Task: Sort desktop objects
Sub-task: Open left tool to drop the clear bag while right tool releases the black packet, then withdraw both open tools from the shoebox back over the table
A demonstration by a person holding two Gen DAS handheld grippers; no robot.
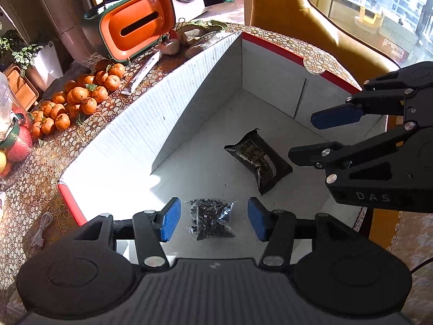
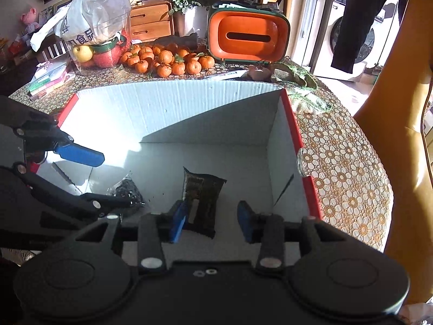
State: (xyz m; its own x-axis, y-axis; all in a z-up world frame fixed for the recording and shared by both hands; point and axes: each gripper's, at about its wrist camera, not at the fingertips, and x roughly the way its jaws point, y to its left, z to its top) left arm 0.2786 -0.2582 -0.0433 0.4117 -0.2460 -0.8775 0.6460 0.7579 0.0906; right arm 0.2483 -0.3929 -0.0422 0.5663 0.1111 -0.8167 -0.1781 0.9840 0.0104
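Tools [image 1: 213, 218] [image 2: 212, 222] both tilted down over box [image 1: 130, 124], jaws apart, nothing gripped.

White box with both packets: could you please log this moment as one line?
left gripper: open | right gripper: open | clear bag of black bits, dark snack packet: on white box floor, unheld

Both units matte black plastic. Left gripper [image 1: 212, 218]: two round housings w/ faint embossed circles, ribbed centre plate, silver pivot screws on the linkage bars, blue textured pads [image 1: 171, 218] on the finger ends. Right gripper [image 2: 211, 220]: same build, smooth centre plate w/ two small nuts, silver screws, blue pads [image 2: 178, 223]. Its side reads "DAS" in the left wrist view.
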